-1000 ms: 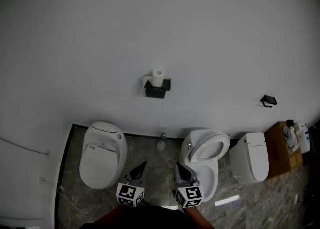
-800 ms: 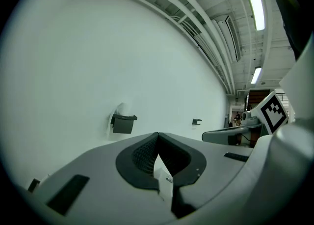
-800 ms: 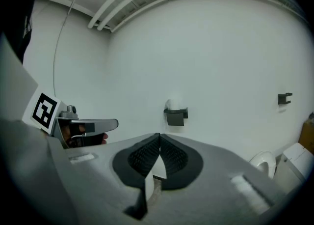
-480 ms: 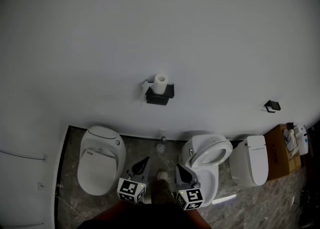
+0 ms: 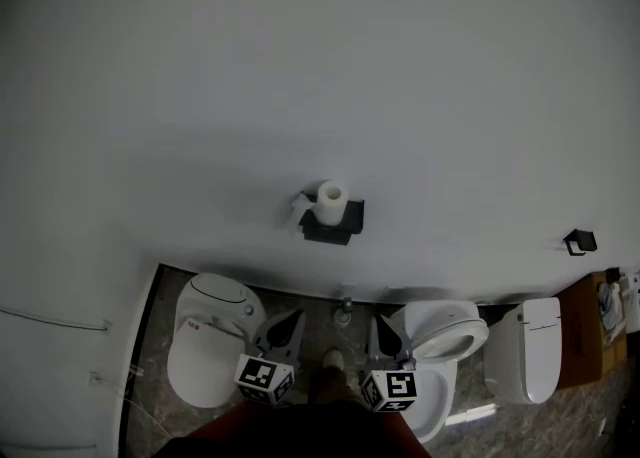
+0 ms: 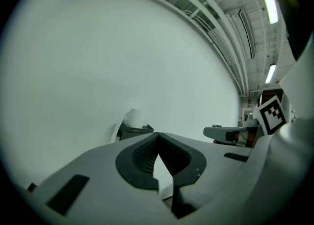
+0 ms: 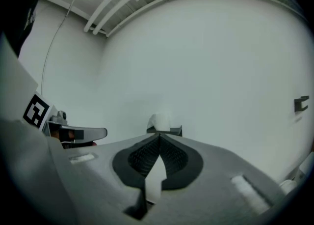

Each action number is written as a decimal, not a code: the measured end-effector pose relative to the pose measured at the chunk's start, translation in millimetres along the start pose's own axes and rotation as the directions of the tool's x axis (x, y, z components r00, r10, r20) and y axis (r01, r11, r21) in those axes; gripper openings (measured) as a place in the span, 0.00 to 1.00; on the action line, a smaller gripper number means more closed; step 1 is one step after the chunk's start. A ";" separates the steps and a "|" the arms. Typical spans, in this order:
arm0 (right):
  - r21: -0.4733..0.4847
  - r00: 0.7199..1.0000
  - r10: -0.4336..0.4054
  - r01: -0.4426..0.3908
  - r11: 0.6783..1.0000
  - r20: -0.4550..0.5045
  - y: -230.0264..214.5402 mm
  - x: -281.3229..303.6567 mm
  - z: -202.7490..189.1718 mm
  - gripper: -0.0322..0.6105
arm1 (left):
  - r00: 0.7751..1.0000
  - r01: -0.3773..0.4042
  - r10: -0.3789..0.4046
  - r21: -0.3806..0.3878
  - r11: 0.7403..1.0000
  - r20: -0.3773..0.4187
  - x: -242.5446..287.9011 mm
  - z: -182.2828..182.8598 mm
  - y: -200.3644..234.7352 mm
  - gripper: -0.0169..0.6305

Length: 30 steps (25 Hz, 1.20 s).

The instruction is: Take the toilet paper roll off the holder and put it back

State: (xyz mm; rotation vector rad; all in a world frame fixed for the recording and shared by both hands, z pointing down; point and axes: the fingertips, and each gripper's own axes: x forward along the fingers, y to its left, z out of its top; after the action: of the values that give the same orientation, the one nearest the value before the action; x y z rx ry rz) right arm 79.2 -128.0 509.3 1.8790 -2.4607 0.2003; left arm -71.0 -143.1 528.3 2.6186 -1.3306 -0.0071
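Two grippers sit low in the head view. My left gripper (image 5: 287, 323) and right gripper (image 5: 386, 332) both have their jaws pressed together, nothing between them. The toilet paper roll (image 5: 330, 202) stands upright on the black holder (image 5: 334, 227), fixed to the white wall (image 5: 300, 66), well apart from both grippers and ahead of them. A closed toilet (image 5: 205, 346) is on the floor at left, an open toilet (image 5: 447, 334) at right.
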 end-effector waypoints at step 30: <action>0.001 0.989 0.142 -0.142 0.990 -0.042 -142.1 162.6 -4.3 0.05 | 0.959 -0.279 0.281 0.059 0.959 -0.027 242.3 39.7 98.7 0.55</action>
State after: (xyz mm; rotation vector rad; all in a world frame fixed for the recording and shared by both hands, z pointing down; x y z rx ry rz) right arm 172.5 -320.0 542.5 1.6811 -2.5666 0.2389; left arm -9.8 -400.5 528.8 2.4351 -1.6984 0.1190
